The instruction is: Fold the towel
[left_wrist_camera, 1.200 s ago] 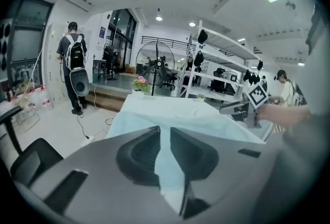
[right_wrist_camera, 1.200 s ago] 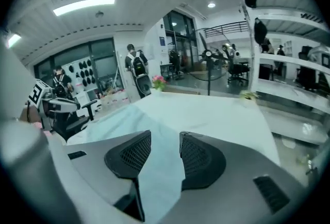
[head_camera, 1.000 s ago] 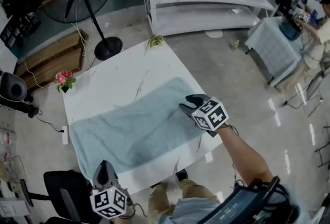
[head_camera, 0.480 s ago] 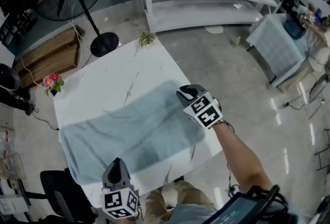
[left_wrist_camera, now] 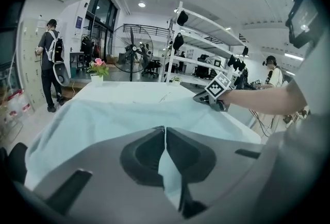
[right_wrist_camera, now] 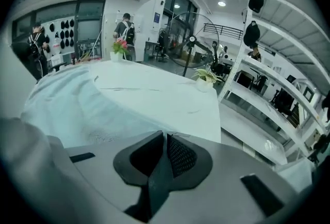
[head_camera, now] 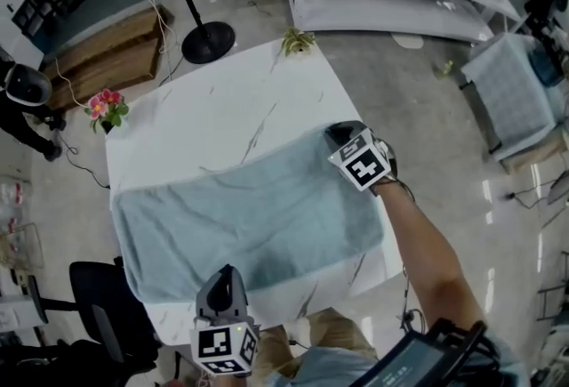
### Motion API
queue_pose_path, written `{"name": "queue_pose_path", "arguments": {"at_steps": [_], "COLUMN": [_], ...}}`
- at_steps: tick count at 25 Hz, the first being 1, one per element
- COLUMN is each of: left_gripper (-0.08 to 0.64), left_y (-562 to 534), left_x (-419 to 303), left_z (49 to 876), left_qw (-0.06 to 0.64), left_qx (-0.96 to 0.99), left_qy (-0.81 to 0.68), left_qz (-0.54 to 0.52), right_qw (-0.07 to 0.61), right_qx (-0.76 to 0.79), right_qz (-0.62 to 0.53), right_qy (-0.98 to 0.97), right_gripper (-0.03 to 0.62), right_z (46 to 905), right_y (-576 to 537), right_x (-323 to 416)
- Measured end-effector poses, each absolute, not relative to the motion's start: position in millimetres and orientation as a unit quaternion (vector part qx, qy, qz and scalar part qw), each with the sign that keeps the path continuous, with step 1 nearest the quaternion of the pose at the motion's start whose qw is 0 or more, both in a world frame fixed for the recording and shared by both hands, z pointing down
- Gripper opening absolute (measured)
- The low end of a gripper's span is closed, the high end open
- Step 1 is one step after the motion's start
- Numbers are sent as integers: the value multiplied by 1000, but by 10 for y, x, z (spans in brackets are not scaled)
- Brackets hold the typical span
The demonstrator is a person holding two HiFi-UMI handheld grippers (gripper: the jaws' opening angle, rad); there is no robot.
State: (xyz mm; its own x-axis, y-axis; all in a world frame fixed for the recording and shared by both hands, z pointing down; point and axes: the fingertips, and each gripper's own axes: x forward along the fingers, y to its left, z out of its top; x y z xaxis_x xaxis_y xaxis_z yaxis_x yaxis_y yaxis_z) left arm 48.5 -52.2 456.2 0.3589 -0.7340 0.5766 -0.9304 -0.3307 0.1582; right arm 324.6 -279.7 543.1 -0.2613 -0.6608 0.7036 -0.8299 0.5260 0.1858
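Towel (head_camera: 249, 216) lies spread flat on the counter (head_camera: 222, 100), long side across, a few wrinkles near the left end.

Left gripper (head_camera: 224, 271) is at the near long edge, jaws clamped together on a pinch of pale cloth that shows between them in the left gripper view. It sits partway along that edge, not at a corner.

Right gripper (head_camera: 338, 133) is at the far right corner. Its jaws have just been closing and are now narrow, with a dark shadowed strip of cloth caught between them.

Risks as I judge them:
- The right bite looks thin, right at the corner tip. If I lift fast, the cloth could slide out and the corner would drop back.
- My two grips don't match, one on a far corner and one mid-edge on the near side. If I carry both over, the fold could go skew and the edges won't line up.
- The near left part of the towel lies at the counter's edge. A pull toward me could drag it off the front.
- The left-end wrinkles could get trapped under the fold.
- Flower pot (head_camera: 107, 109) is well apart from the towel, so low risk unless I swing wide.
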Motion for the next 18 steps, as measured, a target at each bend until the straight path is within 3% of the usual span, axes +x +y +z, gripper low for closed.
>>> {"name": "queue_pose_path", "arguments": {"at_steps": [6,9,13,18], "left_gripper": [15,15,15,15], "left_y": [-583,-626,-681,-741], "left_x": [369,337,380,561], "left_z": [4597,4604,4579,4504], "left_qw": [244,242,239,229], "left_qx": [781,781,785,799], "left_qy": [-538,-539,-537,-523], "left_qz": [204,202,198,189], "right_qw": [365,330,280,266], "right_qx": [497,495,495,518], "right_qz": [121,148,180,229], "right_qy": [-777,-790,-803,-780], "right_gripper": [42,94,127,137], "right_z": [5429,5324,5072,5150], "right_y": [-3044,-2994,-2716,-2046], "right_x": [3378,3322,3340,3606]}}
